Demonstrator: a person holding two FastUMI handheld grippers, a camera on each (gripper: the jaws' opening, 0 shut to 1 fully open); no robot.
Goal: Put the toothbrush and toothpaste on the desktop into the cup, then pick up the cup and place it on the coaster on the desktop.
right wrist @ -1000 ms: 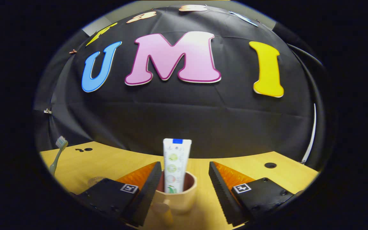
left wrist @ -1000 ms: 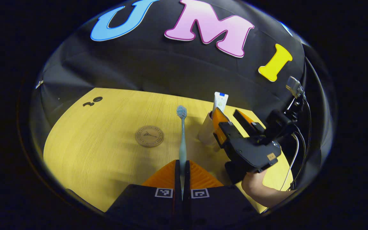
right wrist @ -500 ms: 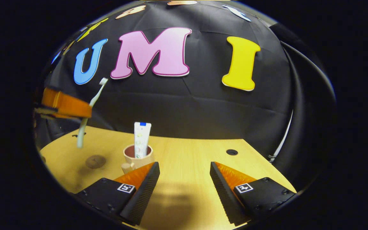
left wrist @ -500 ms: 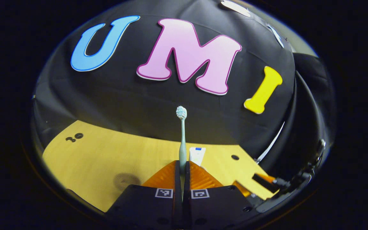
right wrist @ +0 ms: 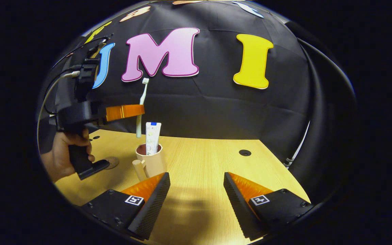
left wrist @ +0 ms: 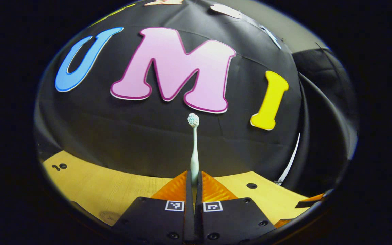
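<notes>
One toothbrush point(left wrist: 194, 149) pinched by left gripper point(left wrist: 193, 177), one toothpaste point(right wrist: 152, 133) in cup point(right wrist: 152, 163), right gripper point(right wrist: 196, 187) spread.

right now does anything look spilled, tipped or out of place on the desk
Nothing stands out. The cup stands upright on the desktop with the toothpaste upright inside it. The toothbrush is held upright above the cup, clamped in the left gripper. The right gripper is open and empty. No spill shows.
</notes>
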